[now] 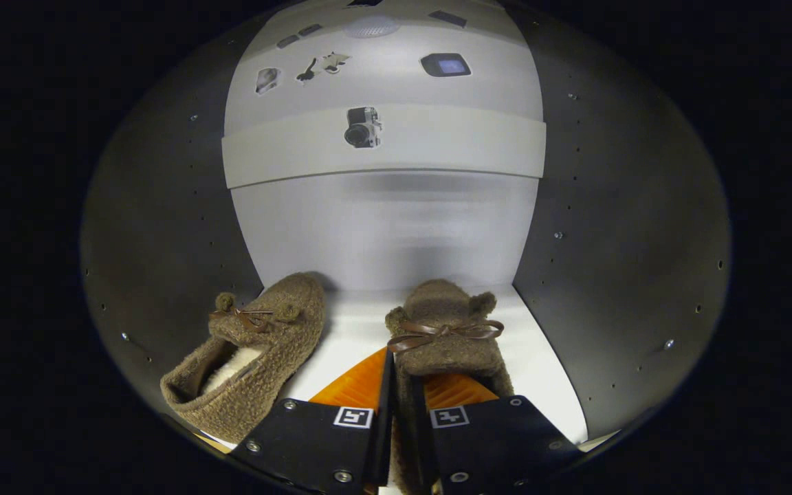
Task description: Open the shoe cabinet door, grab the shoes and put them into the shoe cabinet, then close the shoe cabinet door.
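I look into the shoe cabinet, whose dark side walls flank a pale back panel. Two fuzzy brown slippers rest on its white floor. The left slipper lies free against the left wall, toe toward the back, with a small bow and pompoms. The right slipper, with a brown ribbon bow, points toward the back. My gripper is shut on the side wall of this right slipper, near its heel opening, with one finger inside the shoe and one outside.
A pale shelf edge spans the cabinet above the shoes, with small pictures on the back panel. Rows of peg holes run down both side walls. A strip of white floor lies between the two slippers.
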{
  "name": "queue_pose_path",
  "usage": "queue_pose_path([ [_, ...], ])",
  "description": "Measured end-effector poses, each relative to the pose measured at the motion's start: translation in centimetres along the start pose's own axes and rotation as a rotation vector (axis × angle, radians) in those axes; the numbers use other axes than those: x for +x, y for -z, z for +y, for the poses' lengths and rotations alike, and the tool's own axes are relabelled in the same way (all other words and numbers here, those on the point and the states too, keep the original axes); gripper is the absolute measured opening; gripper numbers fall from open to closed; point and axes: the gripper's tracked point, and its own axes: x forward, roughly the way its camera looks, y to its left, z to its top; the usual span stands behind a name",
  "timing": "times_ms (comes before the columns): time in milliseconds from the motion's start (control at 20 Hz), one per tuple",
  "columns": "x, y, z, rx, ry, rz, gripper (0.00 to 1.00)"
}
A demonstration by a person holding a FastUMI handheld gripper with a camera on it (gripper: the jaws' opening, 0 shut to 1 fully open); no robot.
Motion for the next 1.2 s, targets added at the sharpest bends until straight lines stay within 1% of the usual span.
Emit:
queue_pose_path([
  [250, -2.4, -0.1, -0.1, 0.005, 0.01, -0.022, 0.17],
  [500, -7.6, -0.9, 0.4, -0.013, 0.026, -0.088, 0.17],
  [850, -18.4, -1.0, 0.8, -0.019, 0.063, -0.184, 0.17],
  [1200, -31.6, 2.3, 2.2, -0.034, 0.107, -0.269, 0.17],
])
